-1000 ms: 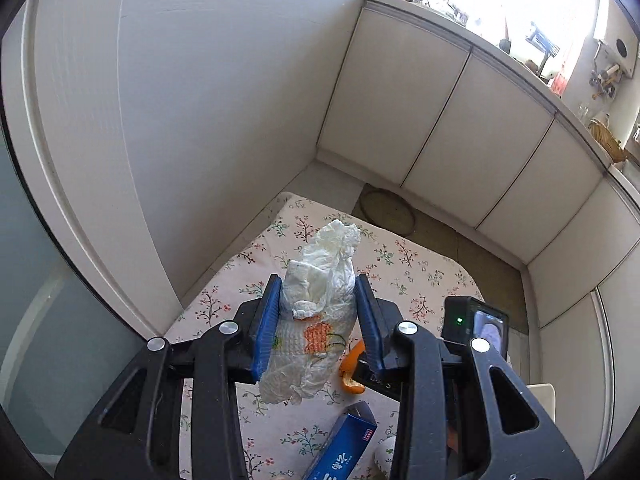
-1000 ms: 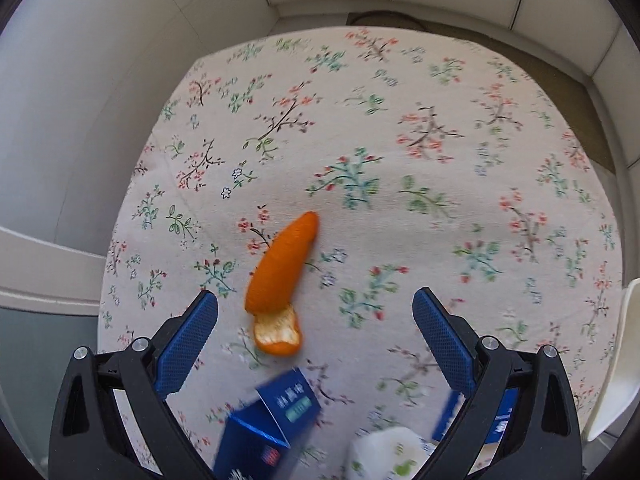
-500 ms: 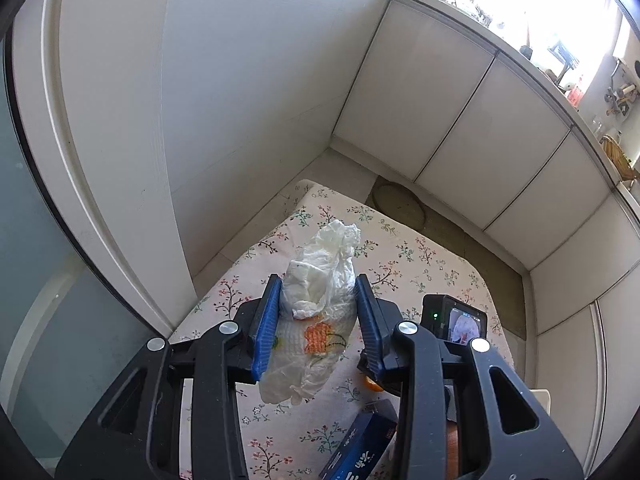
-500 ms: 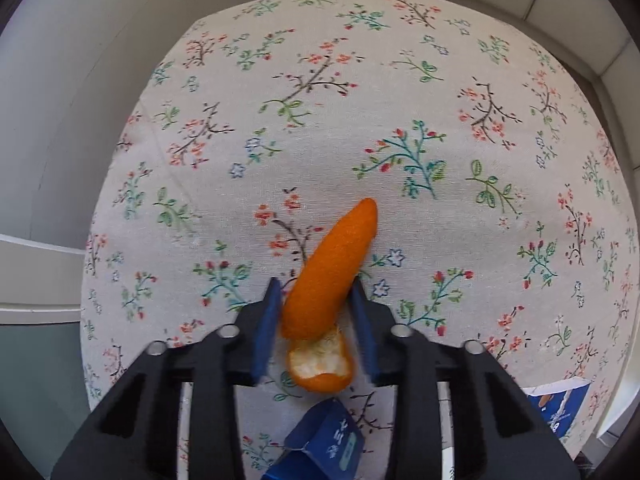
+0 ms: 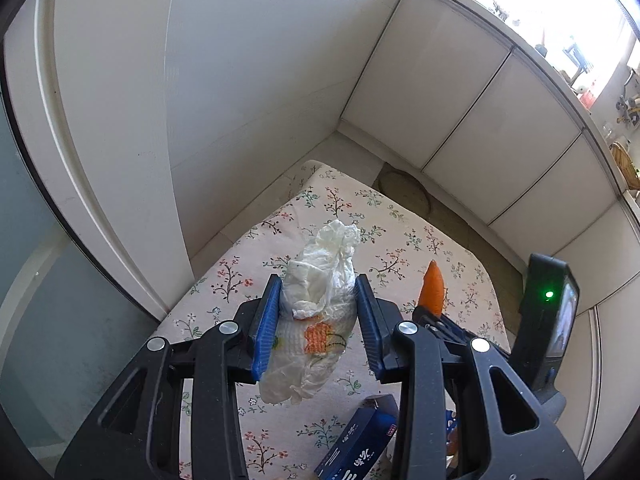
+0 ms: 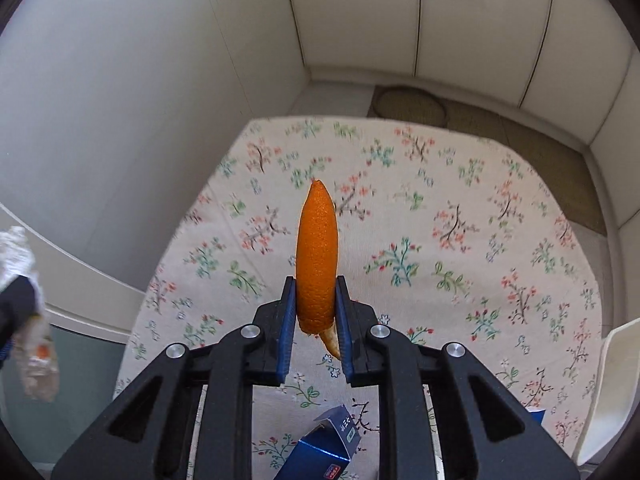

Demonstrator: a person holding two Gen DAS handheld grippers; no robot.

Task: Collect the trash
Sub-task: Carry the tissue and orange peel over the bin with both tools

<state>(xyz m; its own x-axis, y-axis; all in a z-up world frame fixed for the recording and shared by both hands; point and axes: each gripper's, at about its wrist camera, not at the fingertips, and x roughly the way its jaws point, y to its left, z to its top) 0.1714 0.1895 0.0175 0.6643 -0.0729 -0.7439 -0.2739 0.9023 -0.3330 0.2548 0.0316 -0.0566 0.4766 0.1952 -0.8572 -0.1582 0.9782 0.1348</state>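
My left gripper (image 5: 316, 292) is shut on a crumpled white plastic wrapper (image 5: 316, 312) with an orange print, held above the table. The same wrapper (image 6: 24, 280) shows at the left edge of the right wrist view. My right gripper (image 6: 316, 292) holds a long strip of orange peel (image 6: 316, 256) off the floral tablecloth (image 6: 460, 220); its jaws are still closing, and the blue pads press both sides of the peel. The peel's tip (image 5: 431, 288) pokes up beside the left gripper in the left wrist view.
A dark blue carton (image 6: 320, 448) with an open flap lies on the cloth near the front edge, also seen as the carton (image 5: 356, 444) below the left gripper. White cabinet doors (image 5: 460, 92) and a white wall (image 5: 220, 80) bound the table. A white chair edge (image 6: 608, 380) stands at the right.
My right gripper came down over the orange peel, closed on it and lifted it off the cloth. The left gripper kept its hold on the wrapper and shifted slightly.
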